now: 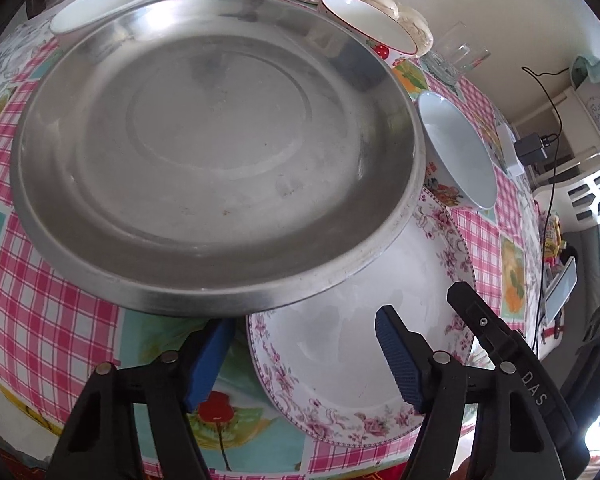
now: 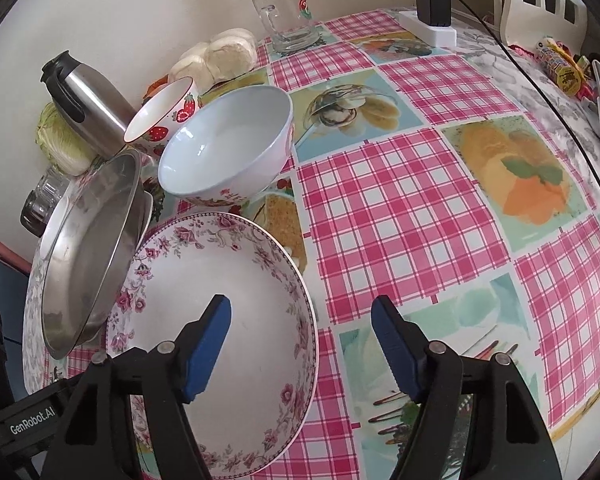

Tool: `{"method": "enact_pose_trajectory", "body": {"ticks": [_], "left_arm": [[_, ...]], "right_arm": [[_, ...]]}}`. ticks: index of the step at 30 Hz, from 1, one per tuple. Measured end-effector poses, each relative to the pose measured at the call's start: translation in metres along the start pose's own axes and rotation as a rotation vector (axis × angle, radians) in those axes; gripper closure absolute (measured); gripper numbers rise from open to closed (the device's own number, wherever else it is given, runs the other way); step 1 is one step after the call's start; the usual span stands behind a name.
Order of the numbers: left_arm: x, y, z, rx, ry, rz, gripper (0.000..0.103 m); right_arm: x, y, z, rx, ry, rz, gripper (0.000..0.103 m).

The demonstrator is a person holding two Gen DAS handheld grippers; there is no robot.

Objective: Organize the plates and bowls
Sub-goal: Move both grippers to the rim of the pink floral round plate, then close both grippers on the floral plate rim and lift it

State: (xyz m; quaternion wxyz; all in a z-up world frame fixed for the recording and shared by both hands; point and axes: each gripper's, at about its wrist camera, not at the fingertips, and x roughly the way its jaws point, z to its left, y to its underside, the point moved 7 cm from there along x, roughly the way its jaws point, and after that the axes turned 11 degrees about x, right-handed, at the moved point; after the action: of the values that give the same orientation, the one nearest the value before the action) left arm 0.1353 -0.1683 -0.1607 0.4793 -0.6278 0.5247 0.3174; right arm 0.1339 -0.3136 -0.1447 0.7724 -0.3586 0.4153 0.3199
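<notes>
While the steel plate (image 1: pixel 216 148) lies with one edge over the rim of the floral plate (image 1: pixel 360 352), both rest on the worktop (image 2: pixel 400 208) with its pink checked cloth; just behind the floral plate stands a pale blue bowl (image 2: pixel 228 148), and behind that a strawberry bowl (image 2: pixel 168 114) near the wall; a shallow white bowl (image 1: pixel 108 4) sits at the far side of the steel plate. The left gripper (image 1: pixel 304 360) hangs over the near rims of the two plates, its jaws apart, not pressing on anything; the right gripper (image 2: pixel 302 350) has its jaws apart as well, one blue pad above the floral plate and the other beyond its rim, over the cloth. Farther off stand a steel flask (image 2: pixel 88 108), some buns (image 2: pixel 220 58), a glass mug (image 2: pixel 288 20) and a charger (image 2: pixel 432 0).
</notes>
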Motion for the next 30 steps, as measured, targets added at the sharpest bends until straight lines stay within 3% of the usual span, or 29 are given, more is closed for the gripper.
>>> {"method": "enact_pose_trajectory", "body": {"ticks": [6, 11, 12, 15, 19, 23, 30], "left_arm": [[0.005, -0.004, 0.002, -0.036, 0.023, -0.001, 0.028], [0.005, -0.004, 0.004, -0.035, 0.022, -0.004, 0.028], [0.004, -0.003, 0.004, -0.036, 0.024, -0.007, 0.030], [-0.001, 0.002, 0.018, -0.047, -0.008, -0.014, 0.050], [-0.003, 0.003, 0.030, -0.098, 0.011, -0.023, 0.062], [-0.002, 0.006, 0.026, -0.064, -0.005, -0.011, 0.064], [0.007, 0.013, 0.002, 0.014, 0.073, 0.038, 0.067]], "right_arm": [[0.003, 0.000, 0.000, 0.031, -0.011, 0.013, 0.054], [0.006, 0.001, -0.005, 0.050, -0.001, 0.032, 0.084], [0.005, 0.001, -0.005, 0.057, -0.012, 0.035, 0.085], [0.002, 0.002, -0.005, 0.050, -0.014, 0.028, 0.089], [-0.002, 0.002, -0.005, 0.038, -0.003, 0.017, 0.089], [-0.006, 0.003, -0.009, 0.048, -0.002, 0.020, 0.089], [-0.012, -0.001, -0.026, 0.083, 0.005, 0.021, 0.089]]}}
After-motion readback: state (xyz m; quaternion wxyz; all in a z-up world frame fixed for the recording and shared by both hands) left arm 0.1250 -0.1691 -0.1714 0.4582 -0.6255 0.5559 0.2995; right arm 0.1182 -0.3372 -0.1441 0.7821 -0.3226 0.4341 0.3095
